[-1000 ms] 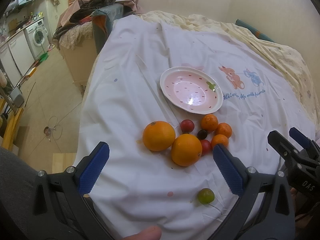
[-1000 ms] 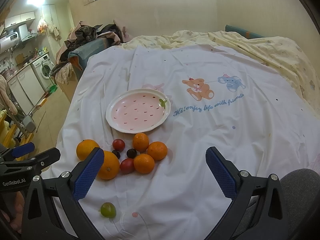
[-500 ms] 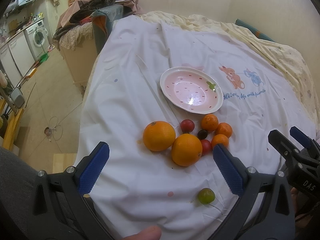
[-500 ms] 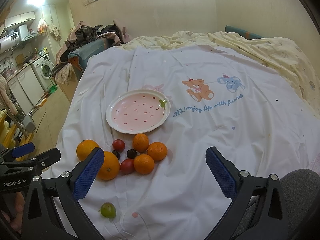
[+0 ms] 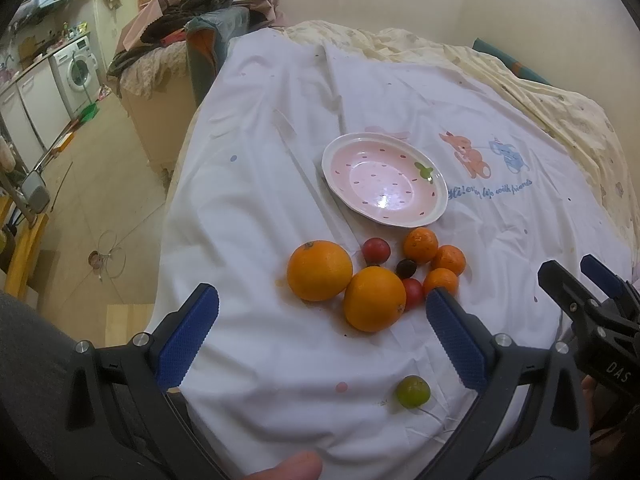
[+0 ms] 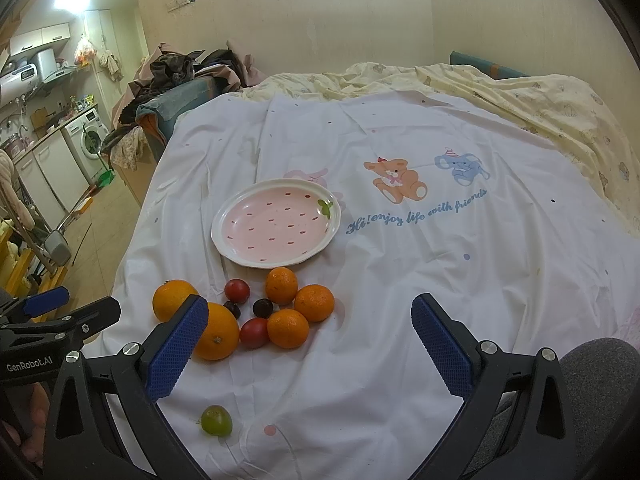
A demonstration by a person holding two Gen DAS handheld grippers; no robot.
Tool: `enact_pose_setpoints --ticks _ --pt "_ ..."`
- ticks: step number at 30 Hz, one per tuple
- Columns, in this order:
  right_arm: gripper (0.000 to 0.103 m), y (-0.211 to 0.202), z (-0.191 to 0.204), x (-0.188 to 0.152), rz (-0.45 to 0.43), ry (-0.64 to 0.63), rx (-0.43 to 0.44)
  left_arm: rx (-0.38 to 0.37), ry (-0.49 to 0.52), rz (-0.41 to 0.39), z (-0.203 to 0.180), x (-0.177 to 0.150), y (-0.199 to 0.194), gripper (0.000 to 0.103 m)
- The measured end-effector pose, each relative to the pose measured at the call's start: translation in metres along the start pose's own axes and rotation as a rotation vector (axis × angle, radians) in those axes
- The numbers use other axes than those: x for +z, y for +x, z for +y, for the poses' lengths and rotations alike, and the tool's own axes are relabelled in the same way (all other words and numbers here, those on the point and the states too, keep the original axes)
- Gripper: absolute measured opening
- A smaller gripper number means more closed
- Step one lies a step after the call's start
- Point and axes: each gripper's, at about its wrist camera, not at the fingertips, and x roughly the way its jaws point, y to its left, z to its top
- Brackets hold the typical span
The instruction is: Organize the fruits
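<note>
A pink strawberry-pattern plate (image 5: 436, 216) (image 6: 224, 248) lies empty on the white sheet. Just in front of it sit two large oranges (image 5: 319, 270) (image 6: 218, 332), three small tangerines (image 5: 420, 245) (image 6: 314, 302), red and dark small fruits (image 5: 376, 251) (image 6: 253, 332), and a lone green fruit (image 5: 413, 391) (image 6: 216, 421) nearer me. My left gripper (image 5: 322, 332) is open and empty, hovering before the oranges. My right gripper (image 6: 310, 340) is open and empty, just right of the fruit cluster. Each gripper shows at the edge of the other's view.
The white sheet (image 6: 400, 280) covers a bed; its left edge drops to a tiled floor (image 5: 80, 200). A yellow quilt (image 6: 520, 104) lies behind. A clothes-piled chair (image 5: 200, 40) and a washing machine (image 5: 78, 68) stand at the far left.
</note>
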Motion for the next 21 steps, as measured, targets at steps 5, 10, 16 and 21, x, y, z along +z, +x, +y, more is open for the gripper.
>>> enact_pose_setpoints --ticks 5,10,16,21 --pt "0.103 -0.0001 -0.0001 0.0 0.0 0.001 0.0 0.001 0.0 -0.001 0.0 0.0002 0.0004 0.102" --pt "0.103 -0.0001 -0.0001 -0.0001 -0.001 0.001 0.0 0.001 0.0 0.0 -0.0002 0.0001 0.0003 0.102" --pt "0.103 -0.0001 -0.0001 -0.0001 0.0 0.002 0.001 0.001 -0.001 0.0 -0.0002 -0.0002 0.0002 0.102" --pt "0.103 0.0007 0.0 -0.0007 0.001 0.001 0.001 0.003 -0.002 0.003 -0.0007 -0.001 0.0021 0.102"
